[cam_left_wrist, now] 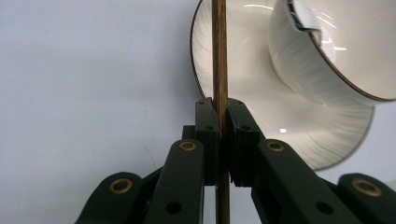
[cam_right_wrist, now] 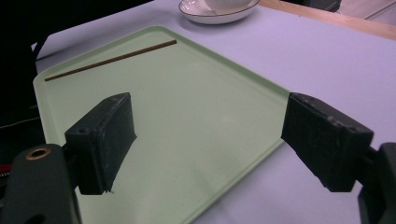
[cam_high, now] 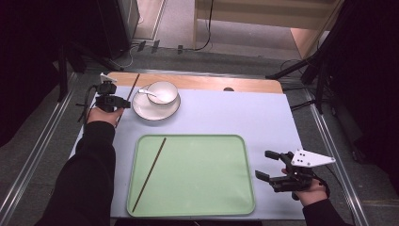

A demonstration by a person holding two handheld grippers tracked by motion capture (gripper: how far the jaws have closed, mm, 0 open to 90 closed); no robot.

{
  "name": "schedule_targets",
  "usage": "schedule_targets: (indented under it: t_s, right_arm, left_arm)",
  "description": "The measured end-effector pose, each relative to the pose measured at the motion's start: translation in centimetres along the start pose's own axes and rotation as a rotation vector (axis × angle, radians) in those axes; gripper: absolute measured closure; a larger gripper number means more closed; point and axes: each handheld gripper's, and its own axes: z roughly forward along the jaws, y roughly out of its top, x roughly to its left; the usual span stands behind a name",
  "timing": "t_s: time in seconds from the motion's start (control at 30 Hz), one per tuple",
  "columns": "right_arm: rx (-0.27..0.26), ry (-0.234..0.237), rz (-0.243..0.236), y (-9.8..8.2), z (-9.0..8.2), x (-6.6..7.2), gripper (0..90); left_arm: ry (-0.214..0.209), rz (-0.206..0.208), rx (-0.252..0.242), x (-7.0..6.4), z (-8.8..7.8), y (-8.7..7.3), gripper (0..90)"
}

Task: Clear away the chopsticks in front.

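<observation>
My left gripper (cam_high: 123, 101) is at the back left, shut on a thin brown chopstick (cam_high: 135, 84) just left of a white plate (cam_high: 147, 111). In the left gripper view both pads (cam_left_wrist: 208, 126) pinch the chopstick (cam_left_wrist: 219, 56), with the plate (cam_left_wrist: 243, 70) and a white bowl (cam_left_wrist: 322, 60) behind it. The bowl (cam_high: 163, 92) stands on the plate with a white spoon (cam_high: 147, 92) in it. A second chopstick (cam_high: 149, 173) lies slantwise on the left part of the green tray (cam_high: 202, 188). My right gripper (cam_high: 262, 164) rests open at the tray's right edge, nothing between its fingers (cam_right_wrist: 107, 140).
The tray (cam_right_wrist: 187, 102) and its chopstick (cam_right_wrist: 112, 59) lie in front of the right gripper (cam_right_wrist: 210, 126) on a pale lavender mat (cam_high: 235, 115). A wooden strip (cam_high: 211, 83) runs along the table's far edge. Metal rails (cam_high: 329, 141) flank the table.
</observation>
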Motion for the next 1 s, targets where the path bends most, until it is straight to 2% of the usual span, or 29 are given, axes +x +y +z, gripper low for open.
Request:
schedule_targets:
  t_s: [0.1,0.13,0.17,0.23,0.3,0.33,0.47,0.53,0.57,0.6,0.7,0.73,0.83,1.0]
  right_arm:
    - [0.003,0.005,-0.006,0.1,0.2,0.0,17.4]
    - [0.003,0.005,-0.006,0.1,0.2,0.0,17.4]
    - [0.004,0.009,-0.01,0.2,0.4,-0.1,17.4]
    - [0.006,0.012,-0.009,0.3,0.6,-0.1,17.4]
    - [0.009,0.013,-0.013,0.4,0.7,-0.1,17.4]
    - [0.009,0.013,-0.013,0.4,0.7,-0.1,17.4]
    - [0.012,0.015,-0.016,0.6,1.0,0.1,17.4]
    - [0.012,0.016,-0.015,0.6,1.0,0.1,17.5]
    - [0.013,0.016,-0.021,0.7,1.1,0.1,17.4]
    - [0.013,0.016,-0.021,0.7,1.1,0.1,17.4]
    - [0.016,0.012,-0.016,0.7,1.1,0.0,17.4]
    - [0.016,0.012,-0.016,0.7,1.1,0.0,17.4]
    - [0.015,0.013,-0.017,0.7,1.1,-0.1,17.4]
    - [0.014,0.012,-0.014,0.6,1.1,-0.1,17.4]
  left_arm:
    - [-0.015,0.02,0.001,-1.0,-2.0,-0.7,85.5]
    - [-0.015,0.02,0.001,-1.0,-2.0,-0.7,85.4]
    - [-0.028,0.042,-0.004,-1.8,-3.1,-1.4,85.5]
    - [-0.045,0.064,-0.017,-2.6,-4.1,-2.4,85.4]
    - [-0.061,0.088,-0.026,-3.4,-5.0,-3.4,85.5]
    - [-0.061,0.088,-0.026,-3.4,-5.0,-3.4,85.4]
    - [-0.095,0.149,-0.046,-5.6,-7.2,-6.1,85.5]
    - [-0.109,0.152,-0.052,-6.0,-7.7,-6.7,85.5]
    - [-0.135,0.166,-0.067,-6.7,-8.5,-7.8,85.5]
    - [-0.135,0.166,-0.067,-6.7,-8.5,-7.8,85.5]
    - [-0.157,0.187,-0.054,-7.8,-9.2,-9.7,85.5]
    - [-0.157,0.187,-0.054,-7.8,-9.2,-9.7,85.5]
    - [-0.169,0.182,-0.055,-8.1,-9.3,-11.1,85.5]
    - [-0.165,0.196,-0.007,-9.0,-7.9,-13.3,85.5]
